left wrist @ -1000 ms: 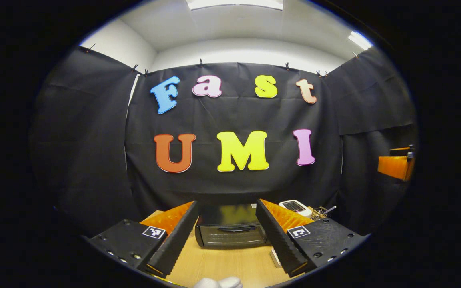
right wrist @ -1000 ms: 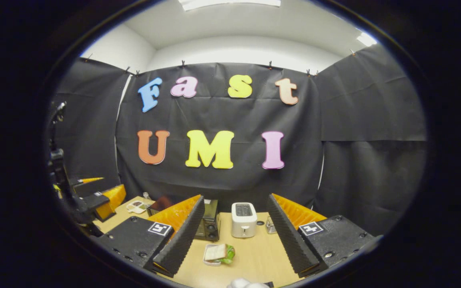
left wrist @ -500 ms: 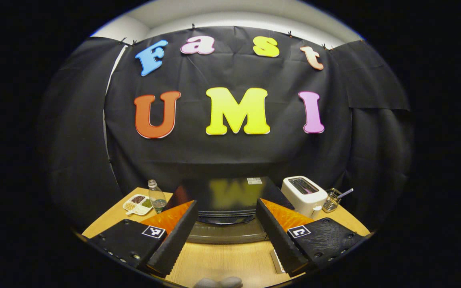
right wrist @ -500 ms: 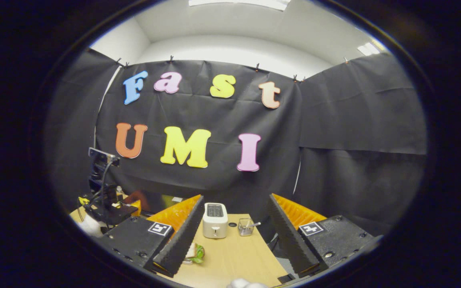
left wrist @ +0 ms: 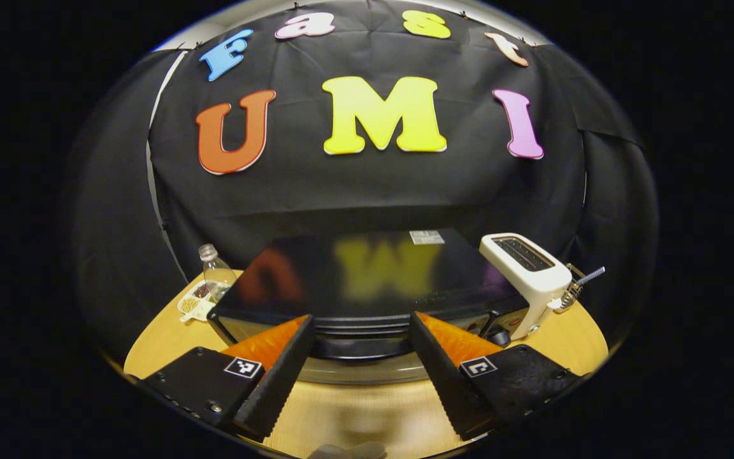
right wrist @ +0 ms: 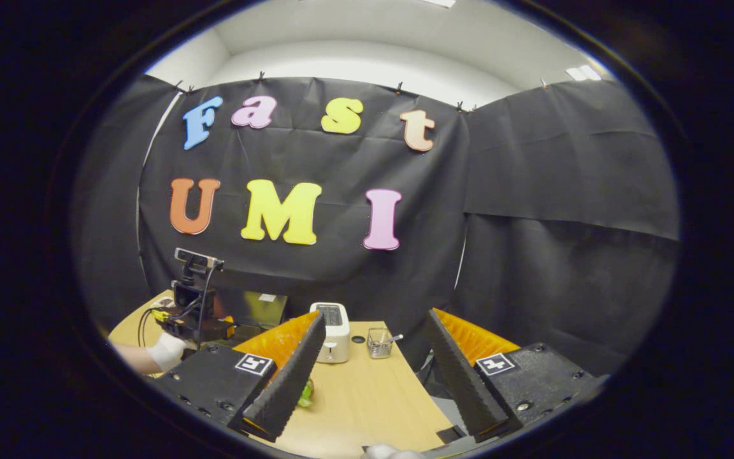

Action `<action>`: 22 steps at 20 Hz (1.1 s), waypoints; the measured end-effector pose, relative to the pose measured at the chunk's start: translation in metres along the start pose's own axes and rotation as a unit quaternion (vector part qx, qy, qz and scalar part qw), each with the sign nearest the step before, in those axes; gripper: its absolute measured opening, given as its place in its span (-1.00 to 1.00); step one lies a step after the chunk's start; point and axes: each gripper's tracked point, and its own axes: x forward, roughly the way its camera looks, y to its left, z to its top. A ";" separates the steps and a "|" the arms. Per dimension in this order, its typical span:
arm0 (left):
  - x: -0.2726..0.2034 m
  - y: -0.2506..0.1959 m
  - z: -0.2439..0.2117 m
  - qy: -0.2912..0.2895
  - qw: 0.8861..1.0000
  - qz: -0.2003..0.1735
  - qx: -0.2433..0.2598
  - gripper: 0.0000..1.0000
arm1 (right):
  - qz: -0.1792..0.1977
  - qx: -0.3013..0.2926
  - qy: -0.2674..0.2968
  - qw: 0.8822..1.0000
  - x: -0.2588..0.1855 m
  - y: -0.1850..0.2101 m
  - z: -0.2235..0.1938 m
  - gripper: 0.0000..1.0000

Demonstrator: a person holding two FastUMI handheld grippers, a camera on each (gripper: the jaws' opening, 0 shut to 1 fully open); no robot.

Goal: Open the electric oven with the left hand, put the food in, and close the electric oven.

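Over the last second the left gripper [left wrist: 359, 363] has closed in on the electric oven [left wrist: 367, 280], which has grown from a small box between the fingers to a broad black body spreading well past them on both sides, while the right gripper [right wrist: 370, 376] has swung to the right, so the plate of food has slid almost out of sight behind its left finger. Nearest in the left gripper view, the fingers stand spread with nothing between them, hovering over the wooden table [left wrist: 367, 414] just short of the oven front. Between the fingertips lies the dark door handle [left wrist: 362, 347], with the door's pale lower edge below it; the door looks closed. The white toaster [left wrist: 526, 274] stands just to the oven's right, with a wire basket [left wrist: 574, 287] past it, and a water bottle [left wrist: 214, 271] and a snack dish [left wrist: 198, 299] to the left. In the right gripper view the fingers are likewise spread and empty, a green scrap of the food [right wrist: 306, 395] peeks beside the left finger, and farther off a gloved hand [right wrist: 166, 350] holds the left gripper at the oven. The step in hand appears to be the reach for the handle; next the fingers likely need to straddle it, pinch, and pull down and outward.
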 end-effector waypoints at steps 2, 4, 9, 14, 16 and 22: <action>0.002 0.001 -0.001 0.007 1.000 0.002 -0.001 0.95 | 0.001 -0.002 0.004 1.000 0.003 0.000 -0.003 1.00; -0.002 0.000 -0.003 0.009 1.000 0.000 -0.003 0.96 | 0.007 0.005 0.005 1.000 0.004 0.004 -0.004 1.00; -0.022 -0.001 -0.015 0.009 1.000 -0.008 -0.005 0.96 | 0.025 0.007 0.012 1.000 0.016 0.016 -0.011 1.00; -0.056 -0.002 -0.049 0.024 1.000 -0.012 0.000 0.97 | 0.049 0.010 0.031 0.998 0.019 0.034 -0.027 1.00; -0.067 -0.005 -0.067 0.031 0.999 -0.016 -0.004 0.96 | 0.055 0.015 0.033 0.998 0.019 0.038 -0.030 1.00; -0.092 -0.008 -0.126 0.070 0.997 -0.021 0.004 0.97 | 0.065 0.024 0.047 0.997 0.018 0.042 -0.043 1.00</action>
